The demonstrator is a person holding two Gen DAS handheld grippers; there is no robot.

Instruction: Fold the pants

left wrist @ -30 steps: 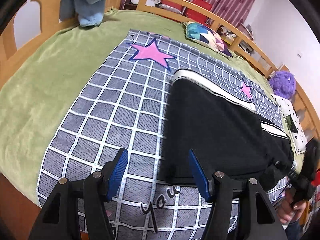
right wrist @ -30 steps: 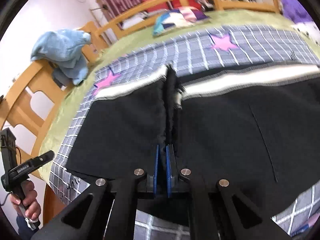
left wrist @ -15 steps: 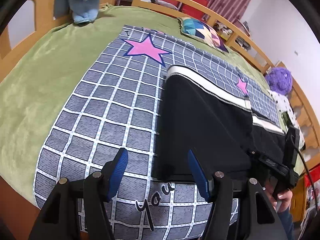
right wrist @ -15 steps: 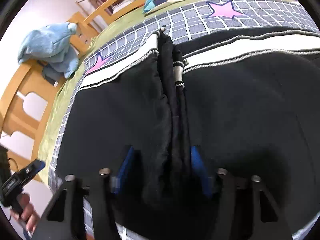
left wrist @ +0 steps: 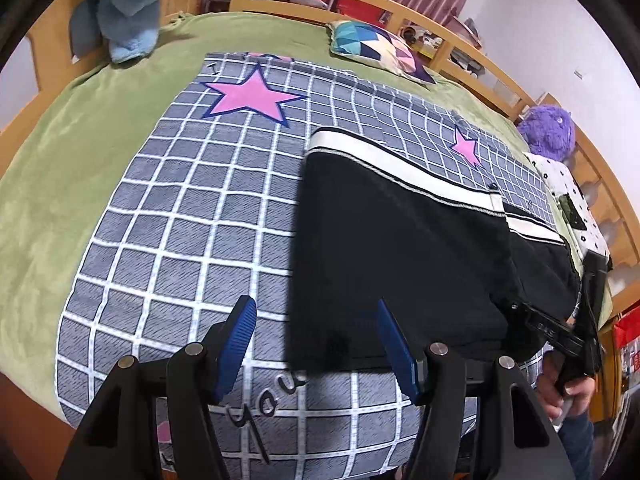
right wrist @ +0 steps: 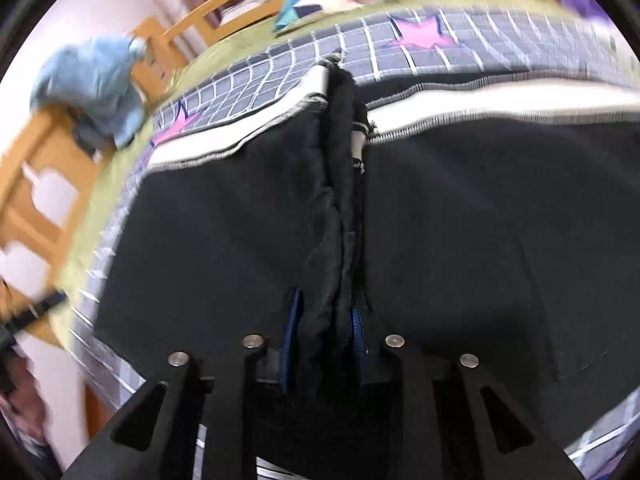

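Observation:
Black pants [left wrist: 400, 248] with a white side stripe lie flat on a grey checked blanket [left wrist: 192, 216]. My left gripper [left wrist: 316, 344] is open, its blue pads either side of the near left corner of the pants, just above the blanket. In the right wrist view a raised ridge of the pants [right wrist: 340, 208] runs between the blue pads of my right gripper [right wrist: 326, 332], which is closed around it. The right gripper also shows at the right edge of the left wrist view [left wrist: 560, 332].
The blanket lies on a green bed cover [left wrist: 60, 152] inside a wooden bed rail [left wrist: 472, 52]. A light blue plush [left wrist: 132, 12], a patterned cushion [left wrist: 376, 44] and a purple plush [left wrist: 548, 132] sit around the edges. The bed's near edge is just below my grippers.
My right gripper opened around the bunched pants fabric and has now narrowed onto it. My left gripper stayed open and shifted slightly along the pants' near corner.

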